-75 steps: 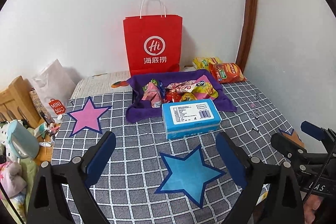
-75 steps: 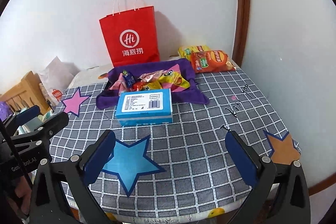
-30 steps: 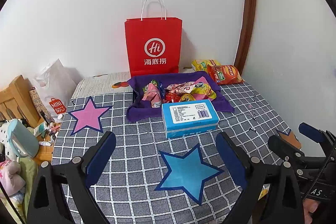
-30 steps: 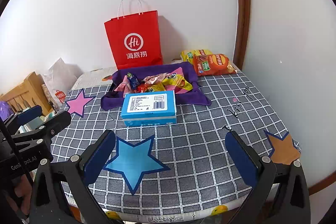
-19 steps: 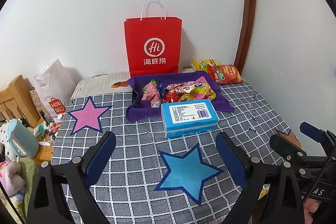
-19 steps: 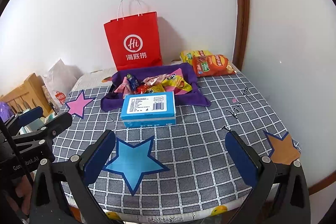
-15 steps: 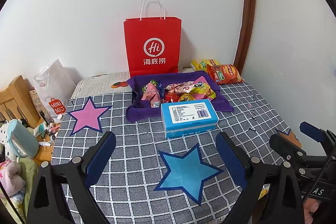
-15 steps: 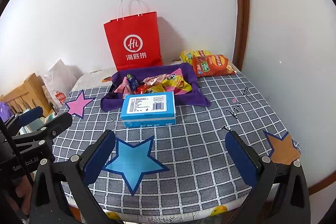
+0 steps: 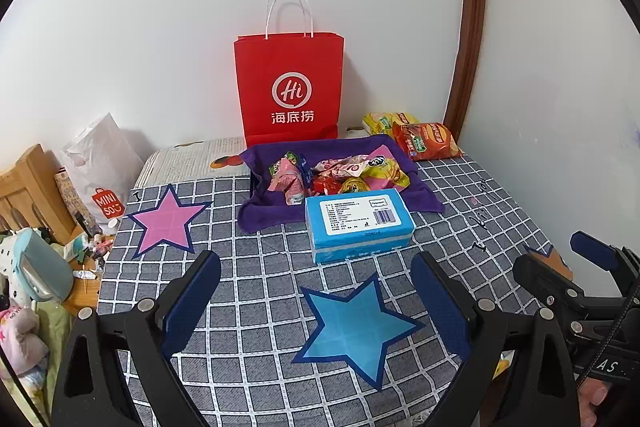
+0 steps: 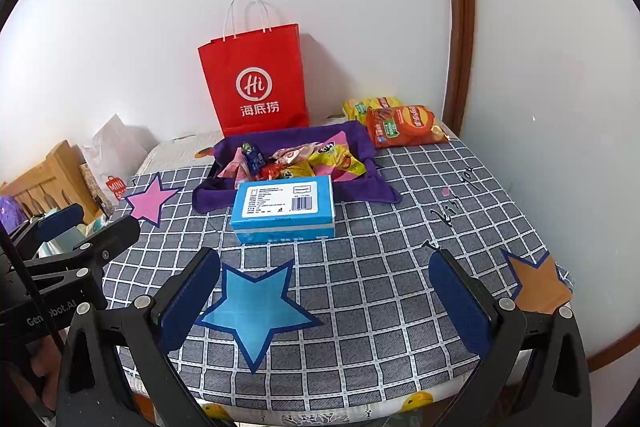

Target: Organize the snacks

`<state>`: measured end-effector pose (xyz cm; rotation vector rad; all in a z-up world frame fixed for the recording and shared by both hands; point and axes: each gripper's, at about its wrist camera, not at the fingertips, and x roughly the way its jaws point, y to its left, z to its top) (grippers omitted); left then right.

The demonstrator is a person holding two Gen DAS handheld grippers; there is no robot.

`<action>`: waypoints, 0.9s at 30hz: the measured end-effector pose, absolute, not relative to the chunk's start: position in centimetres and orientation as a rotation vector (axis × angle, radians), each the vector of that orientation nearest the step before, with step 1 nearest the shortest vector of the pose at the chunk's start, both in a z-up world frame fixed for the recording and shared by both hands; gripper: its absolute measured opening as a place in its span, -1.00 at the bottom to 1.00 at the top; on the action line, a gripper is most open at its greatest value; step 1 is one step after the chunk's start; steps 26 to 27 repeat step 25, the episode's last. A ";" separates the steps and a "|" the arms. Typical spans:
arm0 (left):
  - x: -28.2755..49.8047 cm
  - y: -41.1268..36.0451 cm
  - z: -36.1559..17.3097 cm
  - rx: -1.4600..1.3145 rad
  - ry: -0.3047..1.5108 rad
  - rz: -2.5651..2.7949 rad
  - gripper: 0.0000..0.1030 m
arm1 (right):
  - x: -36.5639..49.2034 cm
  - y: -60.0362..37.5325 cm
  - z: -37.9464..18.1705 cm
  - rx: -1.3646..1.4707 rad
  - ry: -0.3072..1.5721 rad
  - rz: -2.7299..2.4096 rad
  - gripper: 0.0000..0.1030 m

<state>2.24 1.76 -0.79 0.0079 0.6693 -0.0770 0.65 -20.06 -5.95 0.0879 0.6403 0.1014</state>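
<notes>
1. The left gripper [image 9: 316,303] hangs above the near edge of the desk [image 9: 248,267], its fingers [image 9: 192,303] spread wide and holding nothing.
2. The right gripper [image 10: 324,301] hovers at the same edge, fingers [image 10: 460,307] likewise wide apart and empty.
3. In the left wrist view, a blue star [image 9: 352,327] lies between the fingers at 6 o'clock, and a pink star [image 9: 166,221] at 9 o'clock.
4. A blue tissue box [image 9: 358,223] sits at the centre, touching the front of the purple cloth tray [image 9: 264,215].
5. Snack packets [image 9: 344,175] are heaped in the tray, toward 12 o'clock.
6. An orange chip bag [image 9: 426,141] and a yellow bag [image 9: 382,121] lie at 1 o'clock, beside a red paper bag [image 9: 290,91].
</notes>
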 end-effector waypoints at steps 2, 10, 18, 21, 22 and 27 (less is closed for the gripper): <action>2.2 1.8 -0.8 0.009 0.669 -0.076 0.86 | 0.6 -20.0 -6.0 0.089 0.640 0.099 0.99; 2.2 1.7 -0.8 0.009 0.668 -0.078 0.86 | 0.6 -20.0 -5.9 0.089 0.639 0.101 0.99; 2.1 1.7 -0.8 0.006 0.666 -0.086 0.86 | 0.3 -19.8 -5.6 0.085 0.633 0.107 0.99; 2.1 1.7 -0.8 0.004 0.667 -0.087 0.86 | 0.3 -19.8 -5.7 0.085 0.631 0.109 0.99; 2.1 1.7 -0.8 0.005 0.667 -0.086 0.87 | 0.3 -19.8 -5.7 0.087 0.630 0.110 0.99; 2.3 1.8 -1.0 0.001 0.669 -0.087 0.86 | 0.3 -19.7 -5.8 0.091 0.627 0.115 0.99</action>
